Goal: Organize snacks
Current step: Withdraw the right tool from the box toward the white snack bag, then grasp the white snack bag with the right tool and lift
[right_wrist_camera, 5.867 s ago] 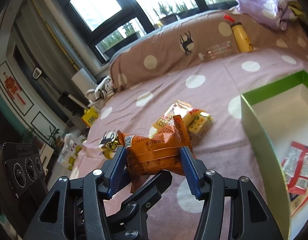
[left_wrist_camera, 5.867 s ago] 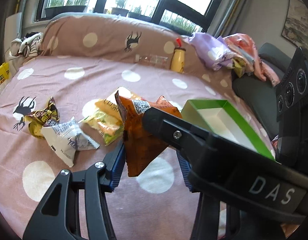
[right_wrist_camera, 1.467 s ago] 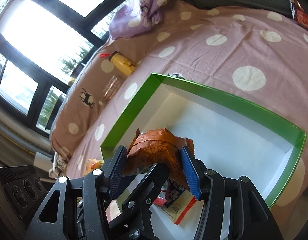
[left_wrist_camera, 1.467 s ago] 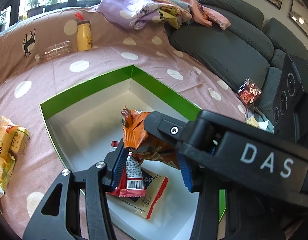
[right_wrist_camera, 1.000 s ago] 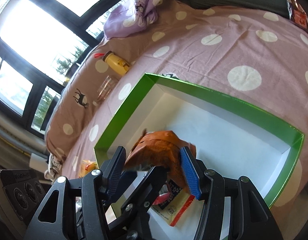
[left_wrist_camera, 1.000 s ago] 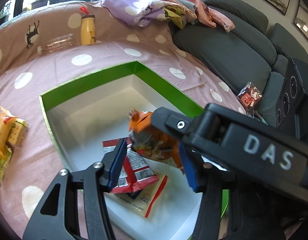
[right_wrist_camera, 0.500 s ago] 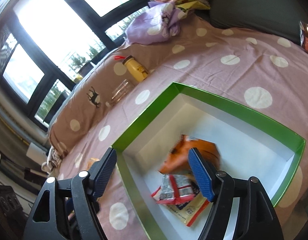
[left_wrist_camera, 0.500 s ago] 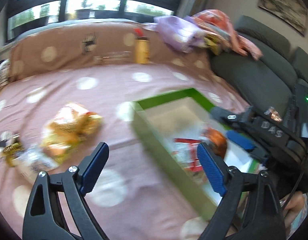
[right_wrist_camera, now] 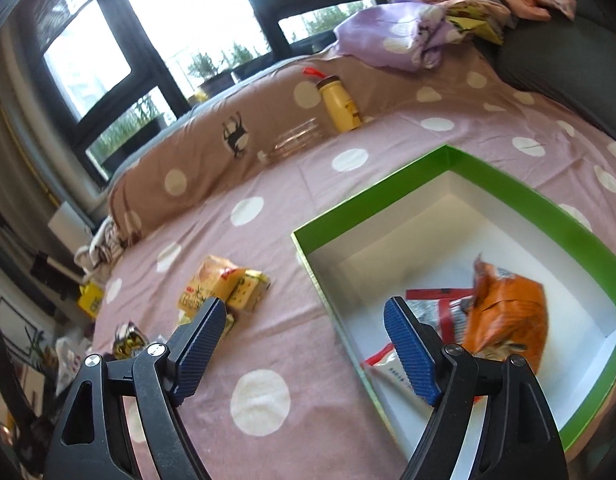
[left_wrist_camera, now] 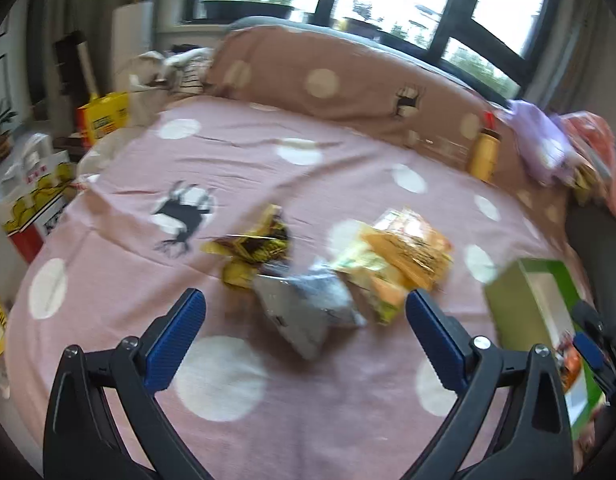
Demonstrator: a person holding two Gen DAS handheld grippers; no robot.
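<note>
Counting up: orange packet (right_wrist_camera: 508,312) and red-and-white packets (right_wrist_camera: 436,308) lie in the green box (right_wrist_camera: 388,192) at lower right. Left gripper (left_wrist_camera: 304,332) and right gripper (right_wrist_camera: 304,344) both gape wide, empty. Silver packet (left_wrist_camera: 308,312), yellow packets (left_wrist_camera: 400,256) and a blurred, seemingly gold-and-black one (left_wrist_camera: 252,248) wait mid-frame on the bedspread (left_wrist_camera: 228,160).

The left gripper (left_wrist_camera: 306,322) was spread wide with nothing between its blue-padded fingers (left_wrist_camera: 174,338), and it hung above the polka-dot blanket (left_wrist_camera: 236,160), tipped down toward it. The right gripper (right_wrist_camera: 304,346) was likewise parted and empty, poised above the same blanket, its right-hand finger (right_wrist_camera: 412,352) reaching out above the blanket's far side.
</note>
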